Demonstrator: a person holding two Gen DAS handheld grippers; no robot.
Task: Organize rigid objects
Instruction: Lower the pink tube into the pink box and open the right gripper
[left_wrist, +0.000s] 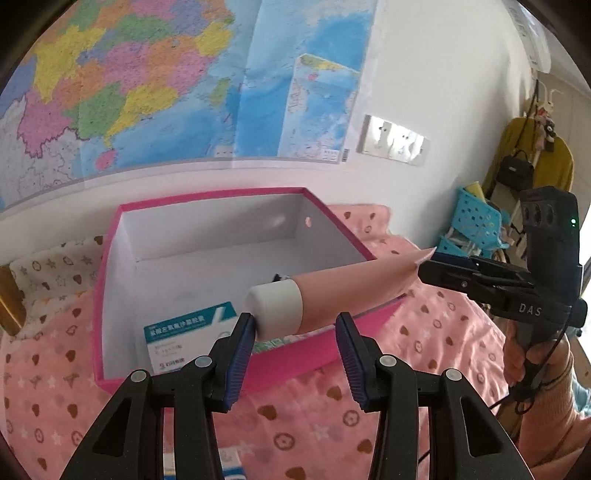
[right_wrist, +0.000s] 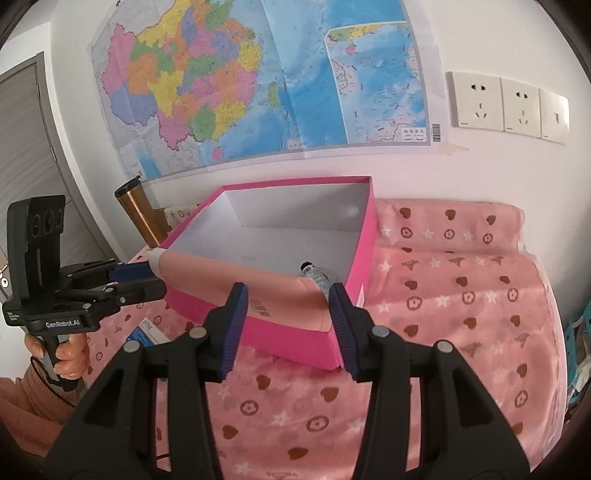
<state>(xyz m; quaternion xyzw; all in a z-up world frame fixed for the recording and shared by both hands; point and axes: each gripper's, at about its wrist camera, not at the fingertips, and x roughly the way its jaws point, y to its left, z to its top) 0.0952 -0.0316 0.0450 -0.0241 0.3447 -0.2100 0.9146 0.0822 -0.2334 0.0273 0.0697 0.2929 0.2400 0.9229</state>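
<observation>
A pink tube (left_wrist: 347, 291) with a white cap (left_wrist: 275, 308) hangs over the front rim of the open pink box (left_wrist: 110, 236). My right gripper (right_wrist: 286, 325) is shut on the tube's flat crimped end (right_wrist: 288, 306); it also shows in the left wrist view (left_wrist: 443, 271). My left gripper (left_wrist: 295, 341) stands open around the white cap, its left pad (left_wrist: 242, 347) touching it. The left gripper also shows in the right wrist view (right_wrist: 136, 280). Inside the box lie a white and teal medicine carton (left_wrist: 184, 338) and a small dark-capped bottle (right_wrist: 316, 275).
The box sits on a pink patterned blanket (right_wrist: 443, 314). A map (right_wrist: 258, 81) and wall sockets (right_wrist: 506, 107) are on the wall behind. A copper flask (right_wrist: 138, 210) stands left of the box. A blue carton (right_wrist: 146, 332) lies on the blanket. A blue rack (left_wrist: 476, 221) stands at right.
</observation>
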